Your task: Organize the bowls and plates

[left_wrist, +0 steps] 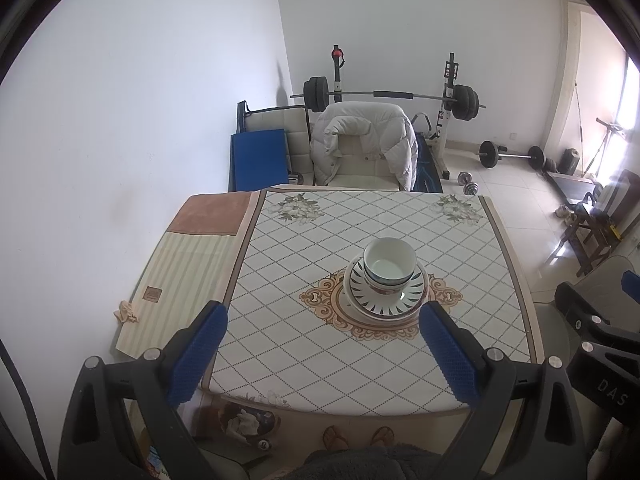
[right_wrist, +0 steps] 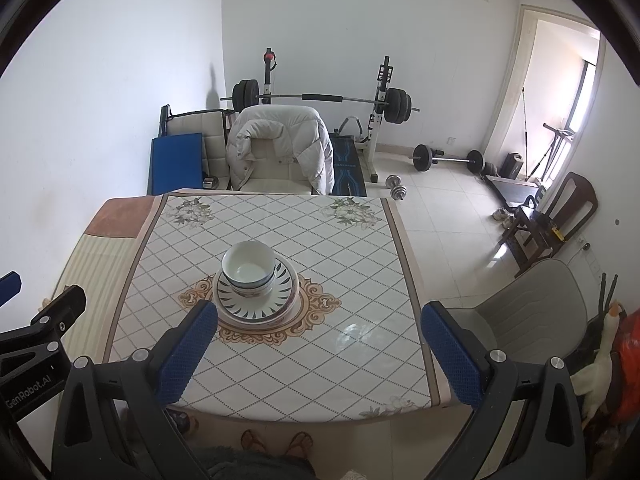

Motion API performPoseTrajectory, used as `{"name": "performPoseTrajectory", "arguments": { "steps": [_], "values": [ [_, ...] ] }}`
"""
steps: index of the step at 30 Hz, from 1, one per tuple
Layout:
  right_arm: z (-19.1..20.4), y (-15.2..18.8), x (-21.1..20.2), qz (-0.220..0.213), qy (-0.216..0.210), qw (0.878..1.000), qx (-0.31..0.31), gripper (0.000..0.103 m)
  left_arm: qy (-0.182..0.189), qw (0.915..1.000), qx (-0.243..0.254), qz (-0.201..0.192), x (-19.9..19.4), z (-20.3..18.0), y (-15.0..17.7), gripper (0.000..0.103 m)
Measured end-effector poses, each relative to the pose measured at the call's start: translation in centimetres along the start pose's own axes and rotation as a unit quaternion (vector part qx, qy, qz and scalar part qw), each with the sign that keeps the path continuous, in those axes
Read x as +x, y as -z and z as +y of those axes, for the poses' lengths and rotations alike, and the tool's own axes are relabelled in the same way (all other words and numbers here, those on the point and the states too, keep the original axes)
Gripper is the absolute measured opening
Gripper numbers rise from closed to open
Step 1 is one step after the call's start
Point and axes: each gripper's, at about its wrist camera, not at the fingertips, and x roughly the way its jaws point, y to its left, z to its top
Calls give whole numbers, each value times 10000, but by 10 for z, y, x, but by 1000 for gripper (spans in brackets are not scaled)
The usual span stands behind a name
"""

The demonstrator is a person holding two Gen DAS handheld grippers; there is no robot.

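- The table (right_wrist: 320, 344) carries everything: one stack sits on its centre medallion.
- Plates (left_wrist: 384, 304) at the bottom look glazed, stiff, slippery, breakable; I'd judge the stack heavy, so I'd pinch a rim.
- Bowls (left_wrist: 389, 266) nest on top (lighter, I reckon).
- My left gripper (left_wrist: 322, 350) and right gripper (right_wrist: 318, 348) both gape wide, empty, short of the stack.
- Readable writing: "GenRobot.AI", "DAS".

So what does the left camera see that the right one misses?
Only the left wrist view shows the crumpled cloth at the table's left edge. Only the right wrist view shows the grey chair and the stuffed toy. Both show the stacked bowls on plates, the white jacket, the barbell, and both grippers open and empty.
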Motion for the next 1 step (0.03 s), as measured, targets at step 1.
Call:
{"name": "performPoseTrajectory", "arguments": {
  "steps": [1],
  "values": [
    [0, 0, 0, -2, 1, 10000, 0, 103, -6, 10000, -2, -2, 0, 1, 0, 98]
  ]
}}
